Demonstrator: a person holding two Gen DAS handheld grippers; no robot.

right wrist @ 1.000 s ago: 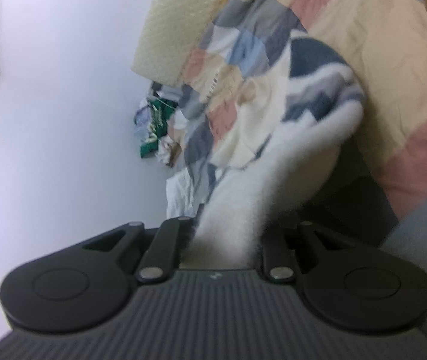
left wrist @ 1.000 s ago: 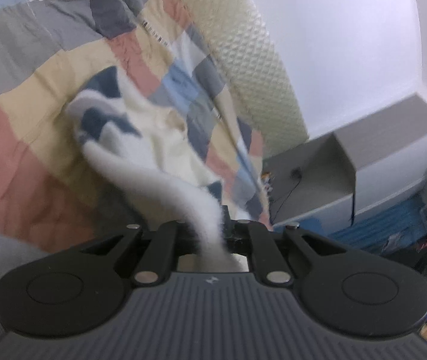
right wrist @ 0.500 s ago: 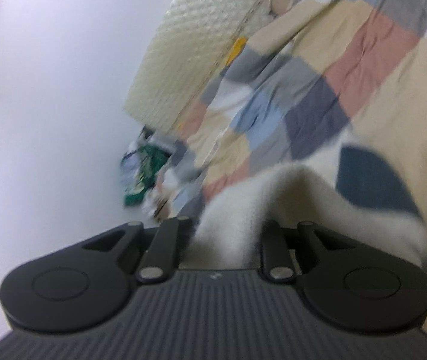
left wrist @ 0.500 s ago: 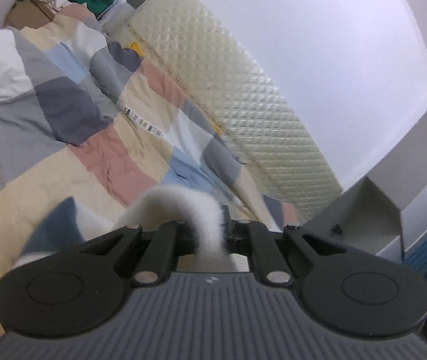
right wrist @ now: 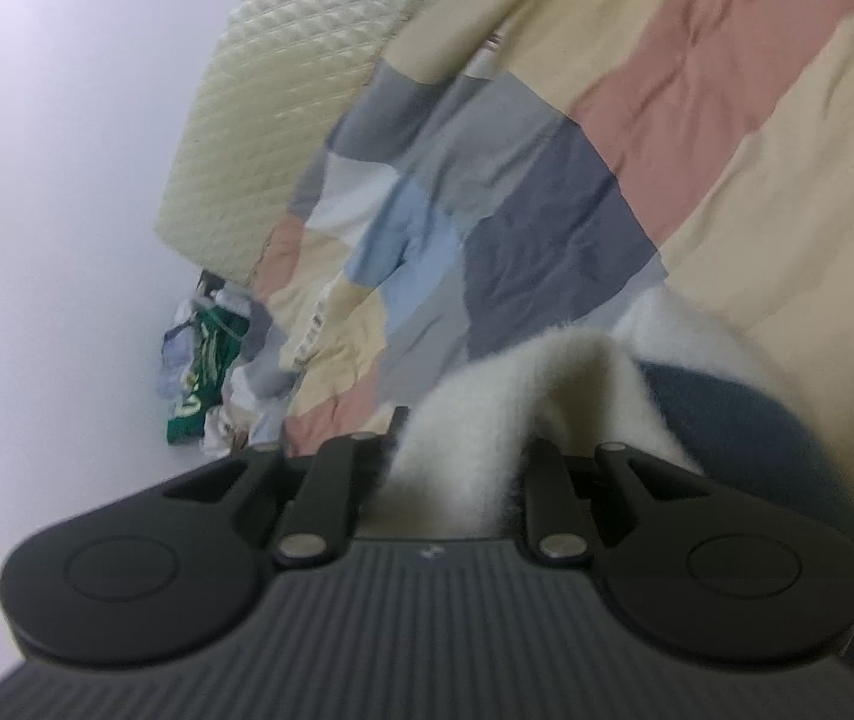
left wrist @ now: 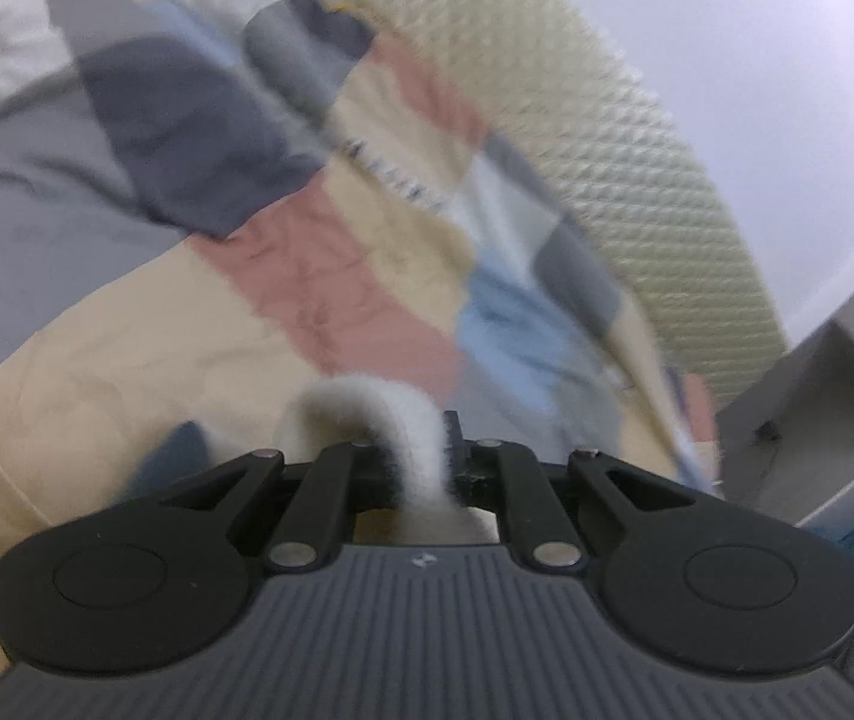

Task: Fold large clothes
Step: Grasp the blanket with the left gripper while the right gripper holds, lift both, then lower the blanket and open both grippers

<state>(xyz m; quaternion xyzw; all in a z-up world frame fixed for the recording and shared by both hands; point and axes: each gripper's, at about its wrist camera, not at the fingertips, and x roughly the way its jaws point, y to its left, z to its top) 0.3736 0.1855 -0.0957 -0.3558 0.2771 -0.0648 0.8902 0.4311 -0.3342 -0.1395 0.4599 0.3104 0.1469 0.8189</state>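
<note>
A fluffy white garment with dark blue patches is held by both grippers above a patchwork bedspread. In the left wrist view my left gripper (left wrist: 421, 468) is shut on a white fleece edge of the garment (left wrist: 391, 414), which arches up and hangs down out of sight; a blue patch shows at lower left. In the right wrist view my right gripper (right wrist: 457, 468) is shut on another white edge of the garment (right wrist: 511, 396), with a dark blue patch to its right. Most of the garment is hidden below the grippers.
The bed is covered by a checked bedspread (left wrist: 319, 276) (right wrist: 697, 120) in beige, pink, grey and blue. A cream quilted mattress pad (left wrist: 625, 138) (right wrist: 283, 90) leans on the white wall. Grey furniture (left wrist: 817, 414) stands at right; a clothes pile (right wrist: 205, 372) lies by the wall.
Both grippers have lifted and swung over the bed with the garment; it hung spread out in front a second ago, now only the gripped edges show. The views are blurred by motion.
</note>
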